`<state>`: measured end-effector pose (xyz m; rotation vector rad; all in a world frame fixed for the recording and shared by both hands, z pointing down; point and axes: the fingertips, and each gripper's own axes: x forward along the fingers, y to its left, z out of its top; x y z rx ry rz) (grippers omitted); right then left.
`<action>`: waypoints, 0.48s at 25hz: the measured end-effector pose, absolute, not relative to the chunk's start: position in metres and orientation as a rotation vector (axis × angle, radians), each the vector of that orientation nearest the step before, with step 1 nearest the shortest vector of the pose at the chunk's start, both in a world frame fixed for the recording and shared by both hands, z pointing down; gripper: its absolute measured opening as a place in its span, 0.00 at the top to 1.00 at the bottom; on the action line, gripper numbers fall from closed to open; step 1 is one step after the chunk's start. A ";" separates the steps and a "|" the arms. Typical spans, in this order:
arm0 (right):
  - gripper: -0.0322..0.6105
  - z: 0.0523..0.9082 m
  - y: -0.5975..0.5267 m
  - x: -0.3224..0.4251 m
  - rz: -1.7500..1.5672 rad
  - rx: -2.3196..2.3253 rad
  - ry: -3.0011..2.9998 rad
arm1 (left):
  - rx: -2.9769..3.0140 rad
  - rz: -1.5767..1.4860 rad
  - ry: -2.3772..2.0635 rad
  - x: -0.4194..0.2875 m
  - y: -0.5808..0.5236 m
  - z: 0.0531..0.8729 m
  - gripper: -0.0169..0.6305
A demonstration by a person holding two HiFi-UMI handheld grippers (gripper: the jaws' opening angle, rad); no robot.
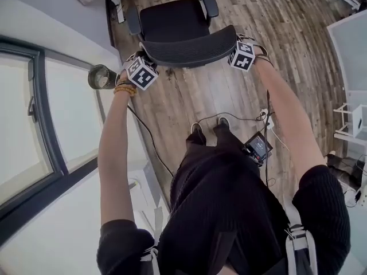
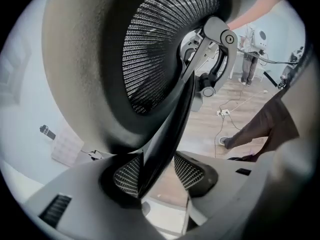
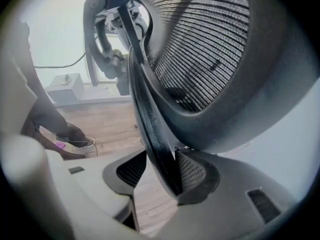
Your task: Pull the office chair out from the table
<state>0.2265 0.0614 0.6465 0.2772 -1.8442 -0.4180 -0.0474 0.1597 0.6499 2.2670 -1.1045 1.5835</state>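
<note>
Here, a brown wood-plank floor [image 1: 189, 105] spreads beside a pale wall with a dark-framed window [image 1: 49, 136]. The black mesh office chair [image 1: 178, 22] stands on open floor ahead of the person's shoes [image 1: 198, 128], its backrest toward them. The left gripper [image 2: 157, 175] and right gripper [image 3: 162, 173] each straddle the backrest's black rim [image 1: 192, 50]. Their jaws are parted, one pad touching the rim and the other clear of it.

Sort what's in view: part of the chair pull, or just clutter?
Job: black mesh office chair; left gripper and right gripper, both straddling it.
Clutter: round grey container; white floor power strip; white frame rack.
</note>
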 end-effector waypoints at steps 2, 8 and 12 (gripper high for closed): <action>0.66 0.646 0.068 0.228 -0.420 0.277 -1.847 | 2.274 1.587 -1.095 -0.046 0.166 0.648 0.67; 0.66 0.645 0.091 0.239 -0.449 0.297 -1.867 | 2.258 1.584 -1.134 -0.037 0.188 0.650 0.66; 0.66 0.649 0.097 0.242 -0.467 0.306 -1.883 | 2.240 1.580 -1.153 -0.037 0.196 0.651 0.65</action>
